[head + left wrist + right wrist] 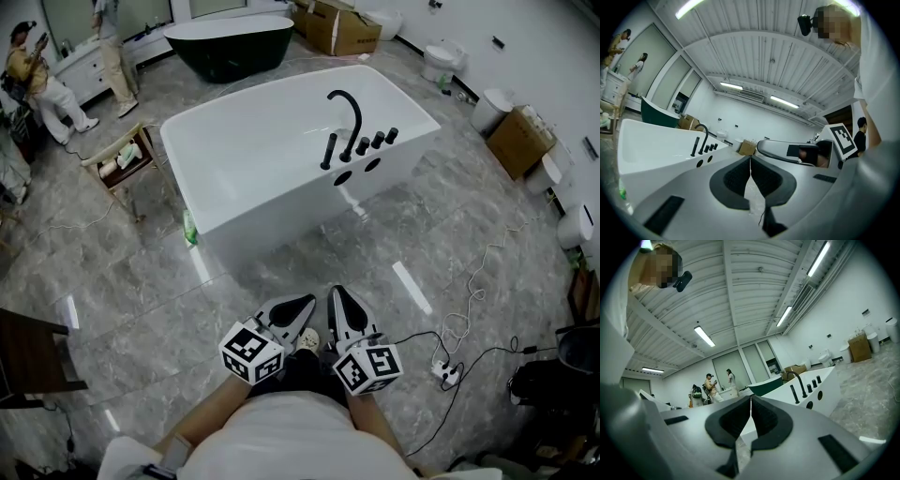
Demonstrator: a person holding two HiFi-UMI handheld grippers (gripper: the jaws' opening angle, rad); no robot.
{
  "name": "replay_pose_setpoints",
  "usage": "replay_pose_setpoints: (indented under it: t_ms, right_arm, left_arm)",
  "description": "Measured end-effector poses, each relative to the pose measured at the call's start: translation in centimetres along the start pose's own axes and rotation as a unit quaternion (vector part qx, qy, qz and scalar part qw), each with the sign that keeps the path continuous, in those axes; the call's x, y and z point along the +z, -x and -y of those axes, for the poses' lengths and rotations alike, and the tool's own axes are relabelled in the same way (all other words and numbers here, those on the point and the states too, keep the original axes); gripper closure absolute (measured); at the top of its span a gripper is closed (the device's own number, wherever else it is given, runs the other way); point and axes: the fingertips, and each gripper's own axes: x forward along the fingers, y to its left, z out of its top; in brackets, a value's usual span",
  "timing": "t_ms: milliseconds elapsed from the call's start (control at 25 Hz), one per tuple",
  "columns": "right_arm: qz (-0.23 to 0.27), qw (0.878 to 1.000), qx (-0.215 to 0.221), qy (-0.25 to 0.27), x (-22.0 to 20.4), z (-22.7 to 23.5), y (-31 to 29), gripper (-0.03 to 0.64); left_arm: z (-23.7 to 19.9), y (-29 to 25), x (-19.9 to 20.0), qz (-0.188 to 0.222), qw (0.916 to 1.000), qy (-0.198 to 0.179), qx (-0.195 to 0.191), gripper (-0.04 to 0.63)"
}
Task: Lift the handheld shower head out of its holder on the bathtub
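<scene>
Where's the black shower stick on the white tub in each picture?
Head view: shower head upper middle, on the white bathtub rim.
Left gripper view: shower head left of centre, far off.
Right gripper view: shower head right of centre.
Shared landmark: the curved black spout next to it.

left tool (306, 306) — jaws together, empty | right tool (337, 300) — jaws together, empty

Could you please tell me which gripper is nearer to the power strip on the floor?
Right. The right gripper is left of the power strip; the left gripper is farther left.
</scene>
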Motion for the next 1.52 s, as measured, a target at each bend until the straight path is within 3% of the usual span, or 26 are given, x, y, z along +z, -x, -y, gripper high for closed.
replay_pose_setpoints:
  t_ms: [520,1240,1520]
  right_arm:
    - [-0.01,1.0,-0.017,0.007,2.0,6.6,-3.6,0.597]
    - [-0.023,0.999,0.039,0.013,3.4,11.3,-7.5,0.597]
    - [-0.024,0.999,0.029,0.0,3.7,13.6,-7.1,0.597]
  left_arm:
    - [-2.3,-6.6,1.2,-0.004,0.9999,0.001,0.015,0.583]
    - [-4.8,-13.0,1.4,0.0,0.9987,0.0,0.051,0.583]
    - [-4.0,-15.0,0.6,-0.005,0.9989,0.001,0.046,0.583]
